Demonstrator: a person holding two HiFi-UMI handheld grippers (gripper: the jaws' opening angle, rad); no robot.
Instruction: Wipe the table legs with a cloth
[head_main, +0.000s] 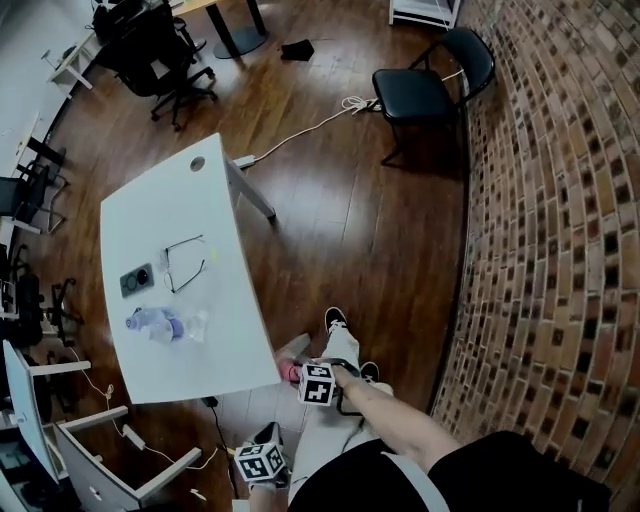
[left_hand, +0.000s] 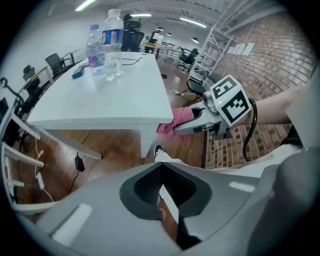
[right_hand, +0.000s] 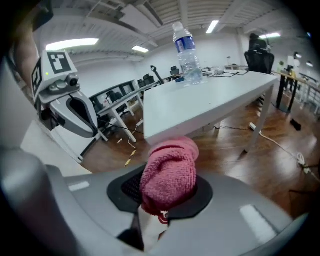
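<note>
While the right gripper clamps a bunched pink cloth between its jaws, it holds that wad just under the near corner of the white table, right beside the table leg that drops from that corner. In the left gripper view the cloth looks to meet the side of the leg close under the tabletop, but I cannot tell whether it actually presses on it. The left gripper hangs below the table's near edge, closer to the person, its jaws drawn together on nothing and taking no part. On the tabletop, well away from that corner, stand two plastic bottles. A pair of glasses and a small dark device lie further toward the table's far end. None of this is in the way of the legs.

I judge this to be the start of wiping the first leg: the cloth sits at the top of the near-corner leg, with its length down to the floor yet to be covered. The next move calls for pressing the cloth against the leg and drawing it downward, with the grip tight enough that the wad does not slip out, then working round the leg's other faces. The other legs come after that, among them the far leg slanting out under the table's far end.
</note>
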